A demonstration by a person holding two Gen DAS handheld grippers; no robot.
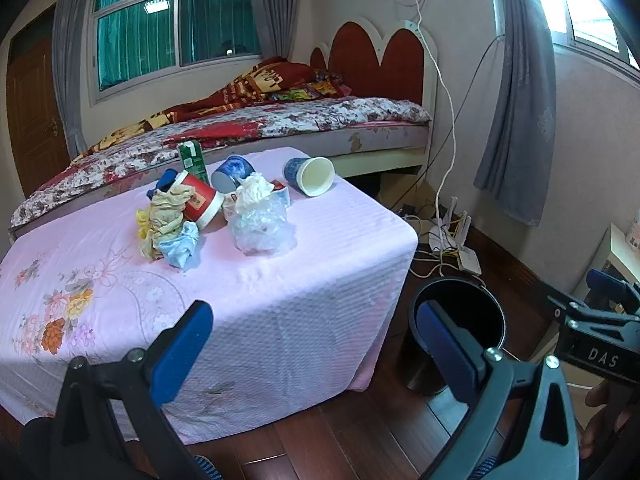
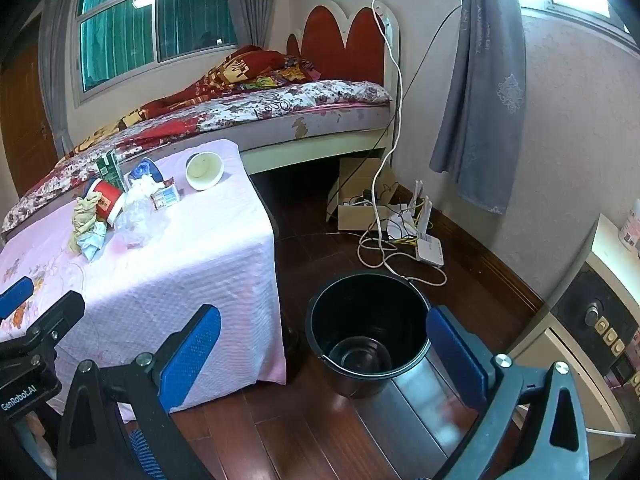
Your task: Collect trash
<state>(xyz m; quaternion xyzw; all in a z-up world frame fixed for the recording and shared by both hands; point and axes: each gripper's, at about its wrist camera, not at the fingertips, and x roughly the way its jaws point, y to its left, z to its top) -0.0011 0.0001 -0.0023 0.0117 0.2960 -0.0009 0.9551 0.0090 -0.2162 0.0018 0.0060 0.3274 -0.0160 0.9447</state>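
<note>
Trash lies heaped on a table under a pink flowered cloth (image 1: 280, 300): a red paper cup (image 1: 202, 200) on its side, crumpled yellowish paper (image 1: 164, 216), a pale blue wad (image 1: 180, 246), a clear plastic bag (image 1: 262, 228), a white tissue (image 1: 252, 190), a green carton (image 1: 192, 160) and two blue cups (image 1: 310, 176). An empty black bin (image 2: 368, 328) stands on the floor right of the table. My left gripper (image 1: 316, 328) is open over the table's near corner. My right gripper (image 2: 324, 336) is open just in front of the bin. Both hold nothing.
A bed (image 1: 248, 120) with a red headboard runs behind the table. White cables, a router (image 2: 430, 250) and a cardboard box (image 2: 356, 204) clutter the floor beyond the bin. A cabinet (image 2: 592, 320) stands at the right. Dark wooden floor lies between table and wall.
</note>
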